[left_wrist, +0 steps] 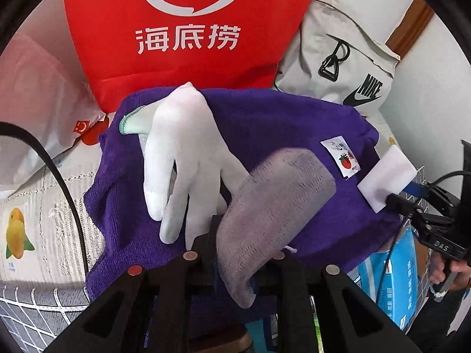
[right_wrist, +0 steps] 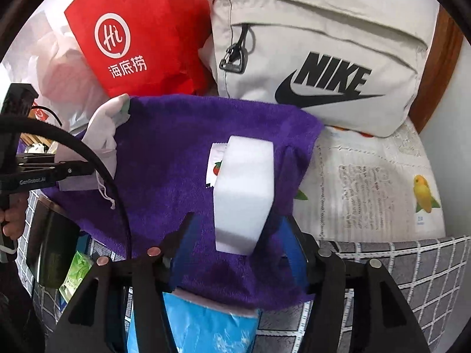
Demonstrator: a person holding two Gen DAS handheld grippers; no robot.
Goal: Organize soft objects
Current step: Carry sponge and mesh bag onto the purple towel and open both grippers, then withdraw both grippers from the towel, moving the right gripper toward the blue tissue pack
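Purple towel [left_wrist: 265, 135] lies spread over a pile of boxes on the bed, in front of a red paper bag [left_wrist: 182, 29] and a beige backpack [left_wrist: 332, 58]. On it rest a white glove [left_wrist: 182, 147], a grey sock [left_wrist: 265, 206] and a white sponge block [right_wrist: 244, 188].

The left hand-held gripper [left_wrist: 235, 253] points down at the towel with its fingers close together, the grey sock between them; whether the pads press on the sock I cannot tell. The glove lies just left of the sock, its fingers toward the gripper.

The right hand-held gripper [right_wrist: 238, 241] stands with its blue-lined fingers [right_wrist: 291, 250] apart on either side of the sponge block, clear of its sides, so it is released. The block sits beside the towel's small label [right_wrist: 216, 161].

A blue packet [right_wrist: 203, 323] shows under the towel's near edge.
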